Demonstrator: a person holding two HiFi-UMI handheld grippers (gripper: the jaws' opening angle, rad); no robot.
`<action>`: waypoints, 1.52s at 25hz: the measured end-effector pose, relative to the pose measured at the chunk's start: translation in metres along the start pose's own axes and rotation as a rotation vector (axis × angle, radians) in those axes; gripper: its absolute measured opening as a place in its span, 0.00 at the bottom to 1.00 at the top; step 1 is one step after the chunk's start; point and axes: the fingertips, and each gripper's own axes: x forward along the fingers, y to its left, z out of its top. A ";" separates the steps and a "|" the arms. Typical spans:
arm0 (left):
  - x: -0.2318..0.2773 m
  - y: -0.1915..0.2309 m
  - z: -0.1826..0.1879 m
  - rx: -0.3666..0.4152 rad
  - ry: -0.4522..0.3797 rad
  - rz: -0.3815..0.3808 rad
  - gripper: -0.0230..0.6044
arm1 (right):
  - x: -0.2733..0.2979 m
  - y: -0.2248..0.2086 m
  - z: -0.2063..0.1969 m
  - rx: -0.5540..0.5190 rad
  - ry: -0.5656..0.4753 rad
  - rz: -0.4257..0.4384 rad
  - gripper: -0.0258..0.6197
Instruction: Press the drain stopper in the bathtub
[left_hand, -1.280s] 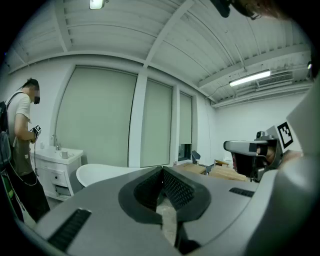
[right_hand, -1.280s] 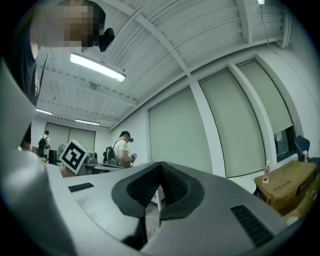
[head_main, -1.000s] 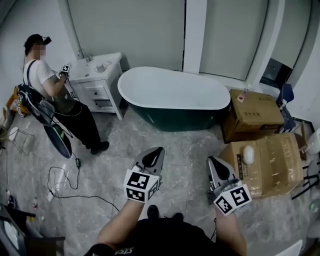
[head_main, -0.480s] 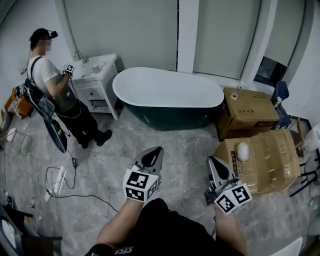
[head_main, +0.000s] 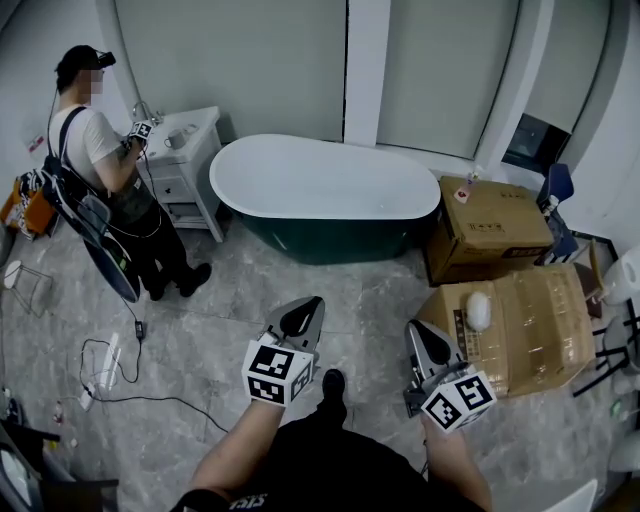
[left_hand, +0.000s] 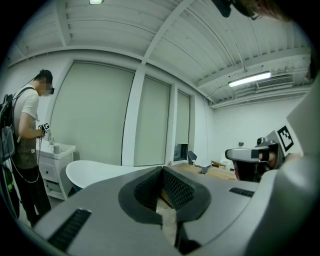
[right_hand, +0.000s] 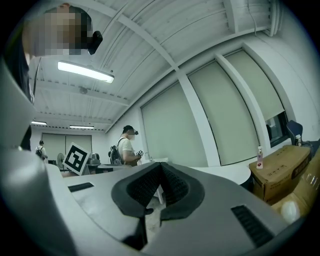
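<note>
The bathtub, white inside and dark green outside, stands against the far wall a few steps ahead. Its drain stopper is not visible in any view. My left gripper and right gripper hang side by side over the marble floor, well short of the tub, both pointing toward it. In the left gripper view the left gripper has its jaws together with nothing between them, and the bathtub shows beyond. In the right gripper view the right gripper is likewise shut and empty, with the bathtub behind it.
A person stands at a white vanity cabinet left of the tub. Two cardboard boxes sit right of the tub, the nearer one bearing a white object. A cable lies on the floor at left.
The view has crept forward and rightward, so the tub and vanity slid left in frame. My foot now shows between the grippers. Both grippers stay shut and level.
</note>
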 end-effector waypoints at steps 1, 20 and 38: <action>0.012 0.006 0.000 -0.004 0.003 -0.001 0.06 | 0.008 -0.009 -0.001 0.006 0.007 -0.003 0.06; 0.232 0.101 0.021 -0.089 0.018 -0.047 0.06 | 0.165 -0.165 0.014 -0.001 0.152 -0.038 0.06; 0.395 0.120 0.027 -0.071 0.098 0.003 0.06 | 0.261 -0.325 0.018 0.091 0.168 0.027 0.06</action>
